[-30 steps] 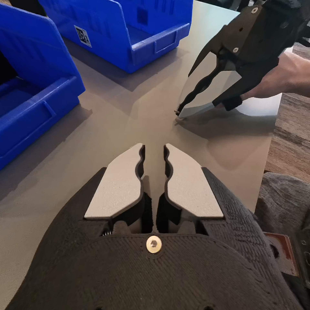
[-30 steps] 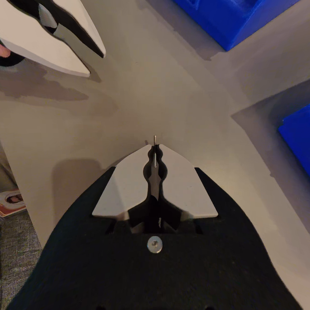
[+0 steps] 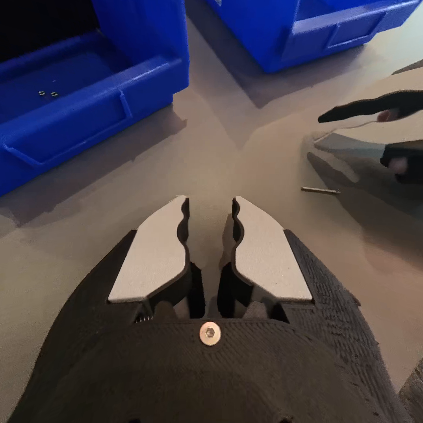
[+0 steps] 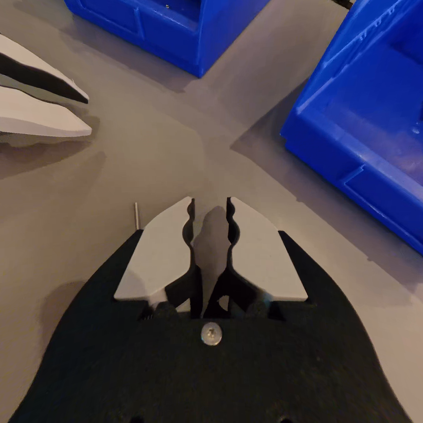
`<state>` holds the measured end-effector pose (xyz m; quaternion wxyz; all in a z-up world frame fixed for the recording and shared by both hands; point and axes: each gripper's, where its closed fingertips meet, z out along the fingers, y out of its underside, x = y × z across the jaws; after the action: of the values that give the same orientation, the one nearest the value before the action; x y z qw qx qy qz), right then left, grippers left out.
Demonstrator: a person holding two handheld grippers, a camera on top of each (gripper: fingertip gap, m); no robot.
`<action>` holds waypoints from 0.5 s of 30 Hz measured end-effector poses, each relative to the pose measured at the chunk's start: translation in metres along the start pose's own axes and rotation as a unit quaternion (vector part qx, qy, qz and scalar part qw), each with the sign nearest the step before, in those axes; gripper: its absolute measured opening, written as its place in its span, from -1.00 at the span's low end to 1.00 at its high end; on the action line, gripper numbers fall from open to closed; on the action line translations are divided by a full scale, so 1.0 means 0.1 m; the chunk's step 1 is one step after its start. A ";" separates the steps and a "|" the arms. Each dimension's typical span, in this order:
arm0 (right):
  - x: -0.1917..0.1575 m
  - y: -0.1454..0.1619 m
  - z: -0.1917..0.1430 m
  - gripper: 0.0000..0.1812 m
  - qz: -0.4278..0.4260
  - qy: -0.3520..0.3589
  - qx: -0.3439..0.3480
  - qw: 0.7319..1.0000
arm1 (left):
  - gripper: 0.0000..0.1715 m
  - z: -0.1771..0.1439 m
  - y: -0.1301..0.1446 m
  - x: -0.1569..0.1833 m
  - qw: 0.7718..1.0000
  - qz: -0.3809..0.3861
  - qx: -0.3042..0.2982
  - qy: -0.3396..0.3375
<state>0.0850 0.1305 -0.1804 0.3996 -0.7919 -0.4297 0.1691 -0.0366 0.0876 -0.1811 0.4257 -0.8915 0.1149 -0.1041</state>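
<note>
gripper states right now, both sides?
Left gripper: open, holding nothing, over bare table.
Right gripper: open, holding nothing; a thin metal pin lies on the table just left of its fingers.

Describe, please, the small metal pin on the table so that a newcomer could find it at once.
On the grey table, in front of the two blue bins, the right gripper hovers open. The metal pin lies flat on the table just beside its left finger, outside the jaws. It is the only loose, thin, silvery rod there.
</note>
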 end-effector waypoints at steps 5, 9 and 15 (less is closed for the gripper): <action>0.08 -0.01 0.01 -0.54 0.021 0.003 0.000 1.000 | -0.40 0.03 0.06 -0.12 0.999 -0.002 -0.022 -0.036; 0.08 0.07 0.07 -0.46 0.026 0.001 -0.033 0.999 | -0.38 0.04 0.09 -0.18 0.998 0.001 -0.035 -0.054; 0.18 0.07 0.08 -0.23 0.037 0.031 -0.035 0.998 | -0.36 0.03 0.09 -0.26 0.997 -0.018 -0.032 -0.064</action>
<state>0.0939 0.1471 -0.1893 0.3781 -0.8257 -0.3934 0.1435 -0.0620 0.0921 -0.1919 0.4017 -0.9113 0.0745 -0.0503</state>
